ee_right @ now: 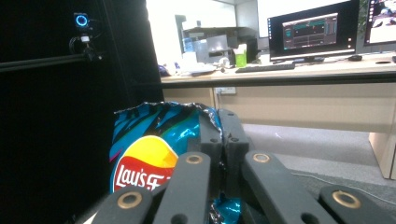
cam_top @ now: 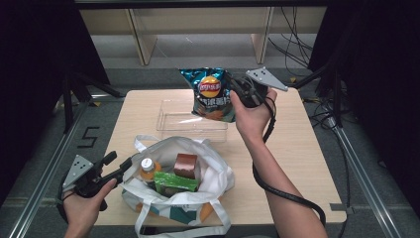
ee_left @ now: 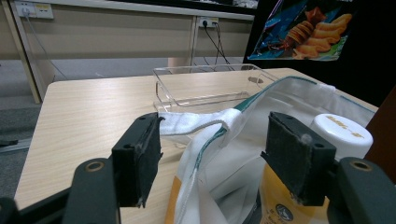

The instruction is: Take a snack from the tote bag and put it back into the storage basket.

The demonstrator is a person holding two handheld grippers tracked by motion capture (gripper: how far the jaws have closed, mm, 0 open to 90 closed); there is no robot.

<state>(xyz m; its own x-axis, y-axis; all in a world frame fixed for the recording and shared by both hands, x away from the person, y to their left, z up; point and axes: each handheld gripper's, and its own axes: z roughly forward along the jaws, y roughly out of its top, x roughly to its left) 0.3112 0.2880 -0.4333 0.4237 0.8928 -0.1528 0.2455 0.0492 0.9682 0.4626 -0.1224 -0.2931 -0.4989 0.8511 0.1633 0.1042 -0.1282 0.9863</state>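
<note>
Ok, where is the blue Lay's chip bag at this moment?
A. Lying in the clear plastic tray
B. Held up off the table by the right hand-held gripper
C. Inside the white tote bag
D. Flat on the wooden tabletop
B: the right hand-held gripper has its jaws shut on the top edge of the blue Lay's chip bag, which hangs above the clear plastic tray.

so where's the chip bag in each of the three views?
High view: chip bag top centre, held up by the right claw above the clear tray.
Left gripper view: top right corner, beyond the tray.
Right gripper view: lower centre-left, its edge pinched in the shut claw.
Shared landmark: the clear tray, in the high and left gripper views.
</note>
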